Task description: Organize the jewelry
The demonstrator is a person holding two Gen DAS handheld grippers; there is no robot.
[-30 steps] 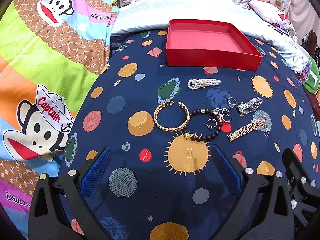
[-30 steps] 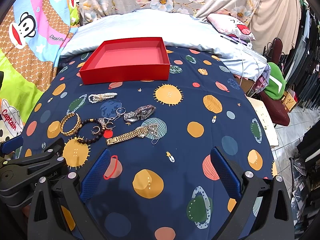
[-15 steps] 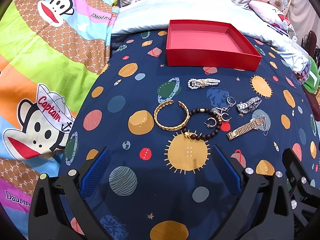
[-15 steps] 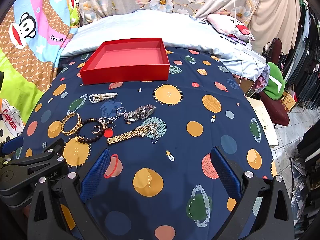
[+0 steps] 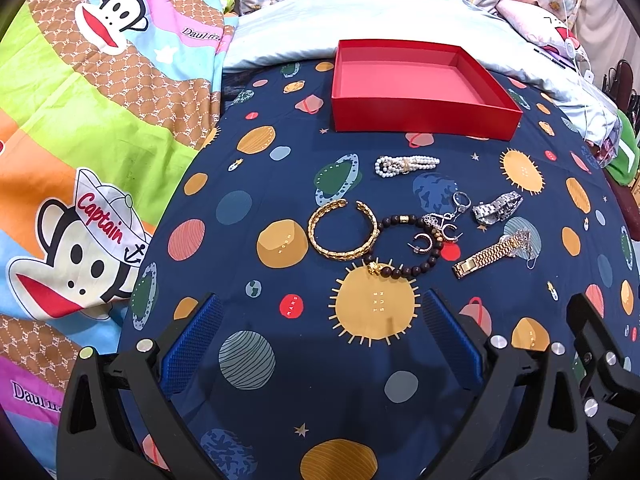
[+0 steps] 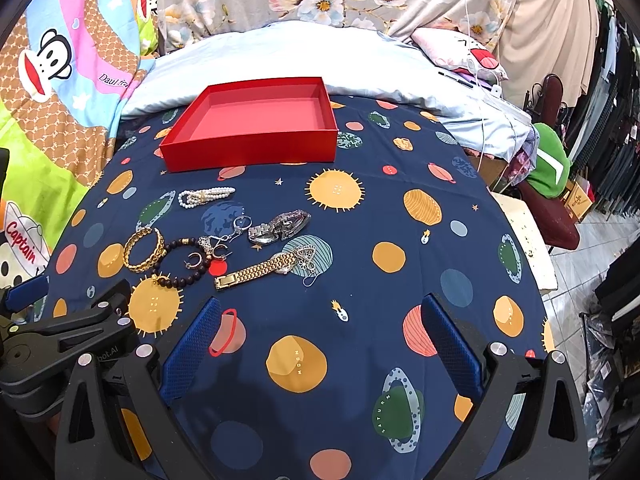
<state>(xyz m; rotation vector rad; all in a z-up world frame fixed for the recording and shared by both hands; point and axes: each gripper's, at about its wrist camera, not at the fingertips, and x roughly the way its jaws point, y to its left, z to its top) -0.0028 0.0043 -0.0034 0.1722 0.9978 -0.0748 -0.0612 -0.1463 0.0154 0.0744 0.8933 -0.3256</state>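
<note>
An empty red box [image 5: 420,84] [image 6: 256,124] sits at the far side of a navy planet-print sheet [image 5: 240,184]. In front of it lie a pearl bracelet [image 5: 406,165] [image 6: 205,197], a gold cuff bangle [image 5: 342,232] [image 6: 144,249], a dark bead bracelet [image 5: 404,270] [image 6: 182,278], small silver earrings [image 5: 444,228] [image 6: 220,242], a silver watch [image 5: 497,209] [image 6: 280,225] and a gold watch [image 5: 494,252] [image 6: 260,271]. My left gripper [image 5: 318,330] is open, nearer than the bangle. My right gripper [image 6: 318,332] is open, nearer than the gold watch and to its right.
A bright cartoon-monkey blanket [image 5: 80,140] covers the left. A pale blue pillow [image 6: 280,52] lies behind the box. The bed's right edge drops to a tiled floor with a dark red chair and green cloth [image 6: 550,164]. The left gripper's black frame [image 6: 60,344] shows at the right view's lower left.
Both views have shifted only slightly; the jewelry and box sit a touch lower in the frames. Both grippers stay open and nothing has been picked up.
</note>
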